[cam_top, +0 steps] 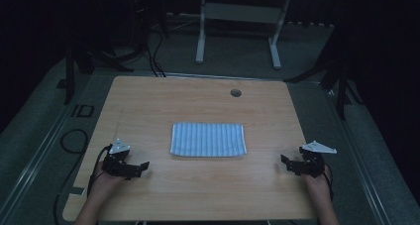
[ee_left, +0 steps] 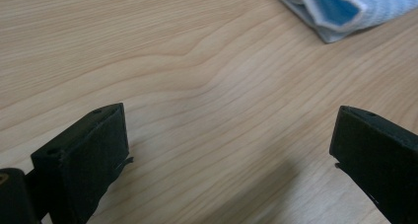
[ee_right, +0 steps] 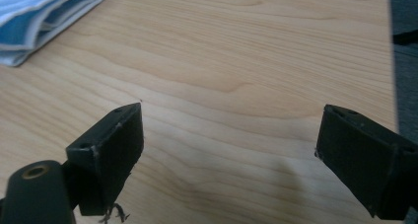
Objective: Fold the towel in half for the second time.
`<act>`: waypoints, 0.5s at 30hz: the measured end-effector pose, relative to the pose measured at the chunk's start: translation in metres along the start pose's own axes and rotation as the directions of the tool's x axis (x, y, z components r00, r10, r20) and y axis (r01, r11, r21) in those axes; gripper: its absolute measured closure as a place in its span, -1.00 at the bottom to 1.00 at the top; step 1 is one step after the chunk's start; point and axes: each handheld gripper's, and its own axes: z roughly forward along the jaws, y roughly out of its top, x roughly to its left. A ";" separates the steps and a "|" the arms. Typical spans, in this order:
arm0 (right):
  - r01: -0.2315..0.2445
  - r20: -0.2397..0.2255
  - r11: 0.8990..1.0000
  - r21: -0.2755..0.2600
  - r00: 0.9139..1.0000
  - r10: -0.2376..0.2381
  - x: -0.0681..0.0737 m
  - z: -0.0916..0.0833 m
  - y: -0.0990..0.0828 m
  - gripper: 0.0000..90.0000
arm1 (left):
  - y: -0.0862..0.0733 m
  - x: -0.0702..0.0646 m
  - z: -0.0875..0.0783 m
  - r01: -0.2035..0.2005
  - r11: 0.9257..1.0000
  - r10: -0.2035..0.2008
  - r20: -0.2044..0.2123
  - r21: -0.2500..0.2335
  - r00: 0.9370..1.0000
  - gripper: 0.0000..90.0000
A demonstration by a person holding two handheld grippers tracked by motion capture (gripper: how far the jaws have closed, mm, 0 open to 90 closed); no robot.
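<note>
High view puts your folded blue-striped cloth [cam_top: 208,140] mid-table [cam_top: 148,96], between the left gripper [cam_top: 140,168] and right gripper [cam_top: 287,163], well apart from each. Both sets of jaws gape wide, holding nothing. Expect it light, limp, layered: pinch a corner through all folds. No containers here.

Table [cam_top: 148,101]: pale wood, wavy grain, smooth with a soft sheen. Cloth [cam_top: 208,140]: folded woven fabric, blue and white stripes, soft matt, layered edges. Left gripper [ee_left: 229,150] and right gripper [ee_right: 229,145]: black matt plastic jaws, slightly rough faces. Right gripper's left jaw: frayed threads at base.
</note>
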 end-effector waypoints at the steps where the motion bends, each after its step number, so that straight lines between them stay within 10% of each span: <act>1: -0.009 0.005 1.000 -0.007 1.000 0.009 -0.001 -0.001 0.000 -0.77 | -0.001 0.001 -0.001 0.004 1.000 -0.004 -0.009 -0.001 1.000 -0.97; 15: -0.024 0.136 0.999 -0.035 0.990 0.029 -0.007 -0.003 -0.003 -0.77 | -0.005 0.003 -0.005 0.026 0.998 -0.032 -0.108 -0.062 0.994 -0.97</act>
